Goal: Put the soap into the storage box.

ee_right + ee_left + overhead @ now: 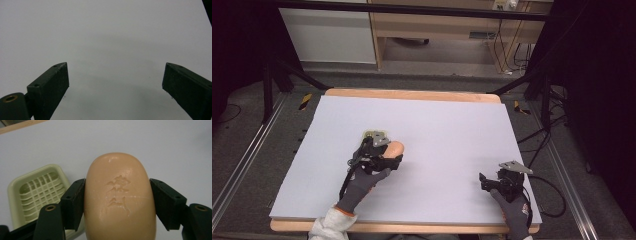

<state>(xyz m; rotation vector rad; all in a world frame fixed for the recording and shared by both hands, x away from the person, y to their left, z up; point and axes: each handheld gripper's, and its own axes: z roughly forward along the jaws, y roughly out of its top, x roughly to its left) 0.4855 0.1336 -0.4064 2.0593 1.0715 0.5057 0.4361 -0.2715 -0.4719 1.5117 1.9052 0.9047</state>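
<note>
An orange-tan bar of soap point(120, 197) with stamped characters sits between the two black jaws of my left gripper point(117, 202), which is shut on its sides. In the high view the soap point(395, 148) pokes out past the left gripper point(388, 156) near the table's middle left. A pale green soap dish point(37, 192) with a slatted grid lies just left of the soap; in the high view the soap dish point(371, 134) is mostly hidden behind the gripper. My right gripper point(115, 82) stands open over bare table, seen at the front right as the right gripper point(486, 182).
The white table top point(447, 130) has a wooden rim point(412, 94) at its far edge. Beyond it are a grey floor, black frame legs, cables and a wooden cabinet point(452, 25).
</note>
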